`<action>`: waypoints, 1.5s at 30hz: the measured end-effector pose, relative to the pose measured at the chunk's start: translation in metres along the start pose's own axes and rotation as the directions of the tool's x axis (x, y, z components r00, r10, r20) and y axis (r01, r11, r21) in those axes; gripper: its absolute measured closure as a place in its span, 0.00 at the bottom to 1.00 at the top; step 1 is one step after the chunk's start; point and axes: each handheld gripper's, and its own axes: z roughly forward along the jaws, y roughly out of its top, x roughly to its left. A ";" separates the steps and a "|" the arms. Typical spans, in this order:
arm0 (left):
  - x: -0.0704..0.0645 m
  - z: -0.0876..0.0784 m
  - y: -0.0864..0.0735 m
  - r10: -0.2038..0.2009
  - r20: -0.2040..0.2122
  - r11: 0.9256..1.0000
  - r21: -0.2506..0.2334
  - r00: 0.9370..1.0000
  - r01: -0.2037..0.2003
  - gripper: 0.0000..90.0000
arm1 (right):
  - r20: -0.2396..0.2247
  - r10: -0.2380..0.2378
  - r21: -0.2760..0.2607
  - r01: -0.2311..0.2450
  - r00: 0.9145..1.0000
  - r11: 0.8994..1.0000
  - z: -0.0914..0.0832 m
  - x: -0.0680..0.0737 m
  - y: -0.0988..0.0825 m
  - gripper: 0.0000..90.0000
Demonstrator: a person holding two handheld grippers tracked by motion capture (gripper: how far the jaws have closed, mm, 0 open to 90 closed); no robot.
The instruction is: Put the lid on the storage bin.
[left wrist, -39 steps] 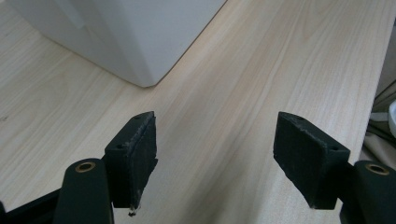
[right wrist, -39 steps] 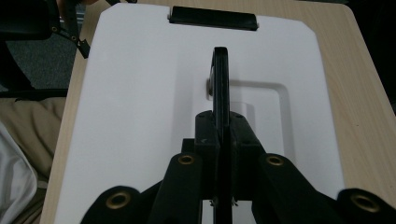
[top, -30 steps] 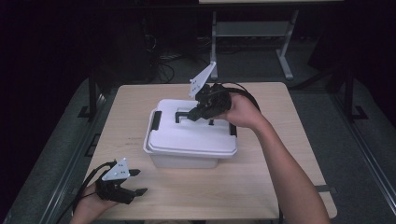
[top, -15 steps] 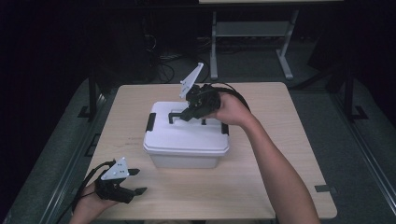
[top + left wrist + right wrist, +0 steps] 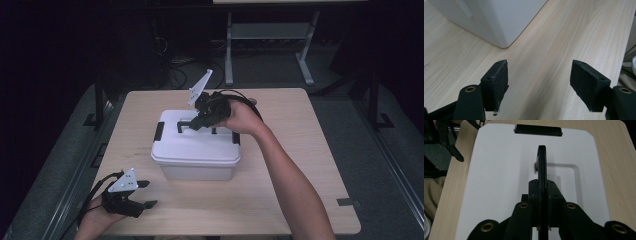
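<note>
A person's right arm stretches across the tabletop [image 5: 300, 150], right claw [image 5: 542, 183] clamped on the white box's [image 5: 195, 150] black handle [image 5: 542, 157]; left claw [image 5: 146, 194] rests near-left, jaws apart.

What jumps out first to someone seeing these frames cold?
The white lidded box in the middle of the wooden table draws the eye first. Right after it comes the right claw, shut on the box's raised black handle on top of the lid. The left claw hangs open and empty over the near left corner of the table, apart from the box.
</note>
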 end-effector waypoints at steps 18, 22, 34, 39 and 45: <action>0.001 0.000 -0.001 -0.001 0.002 1.000 0.001 1.000 0.001 0.34 | -0.007 0.008 -0.001 -0.008 1.000 1.000 0.009 -0.005 -0.004 0.93; 0.001 0.000 -0.001 -0.005 0.004 1.000 0.001 1.000 0.005 0.34 | -0.011 0.011 -0.001 -0.011 1.000 1.000 0.010 -0.007 -0.005 0.93; 0.001 0.000 -0.001 -0.007 0.004 1.000 0.001 1.000 0.007 0.34 | -0.019 0.005 0.011 -0.005 1.000 1.000 0.015 -0.006 -0.003 0.93; 0.001 0.000 -0.001 -0.007 0.006 1.000 0.003 1.000 0.007 0.34 | -0.026 0.016 0.001 -0.016 1.000 1.000 0.017 -0.006 -0.005 0.93; 0.001 0.001 -0.001 -0.008 0.007 1.000 0.005 1.000 0.008 0.34 | -0.036 0.032 -0.021 -0.032 0.999 0.999 0.018 -0.007 -0.009 0.92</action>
